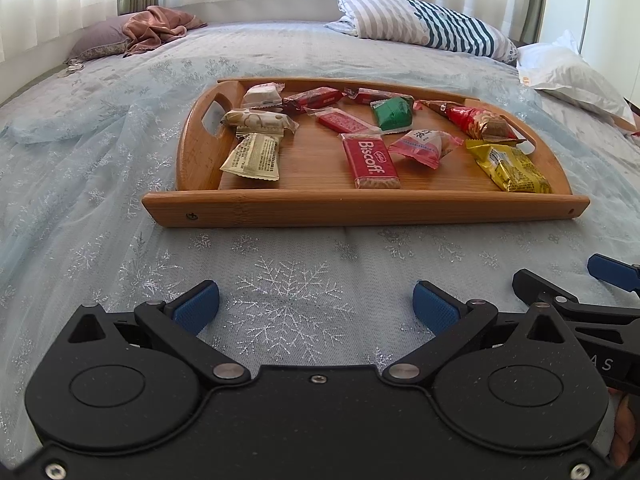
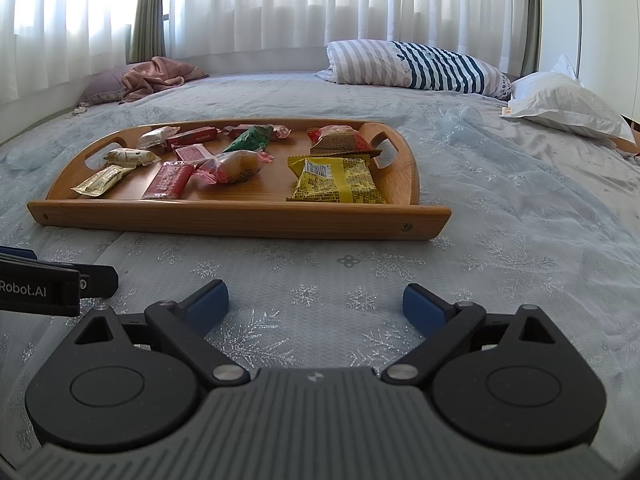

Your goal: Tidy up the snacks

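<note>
A wooden tray lies on the bed with several wrapped snacks in it. Among them are a red Biscoff bar, a yellow packet, a green packet, a pink packet and a cream packet. My left gripper stands open over the bedspread in front of the tray, holding nothing. My right gripper is likewise open and empty, short of the tray's near right corner.
The bedspread is pale blue with silver snowflakes. A striped pillow and a white pillow lie at the back right, a mauve pillow with a brown cloth at the back left. Curtains hang behind the bed.
</note>
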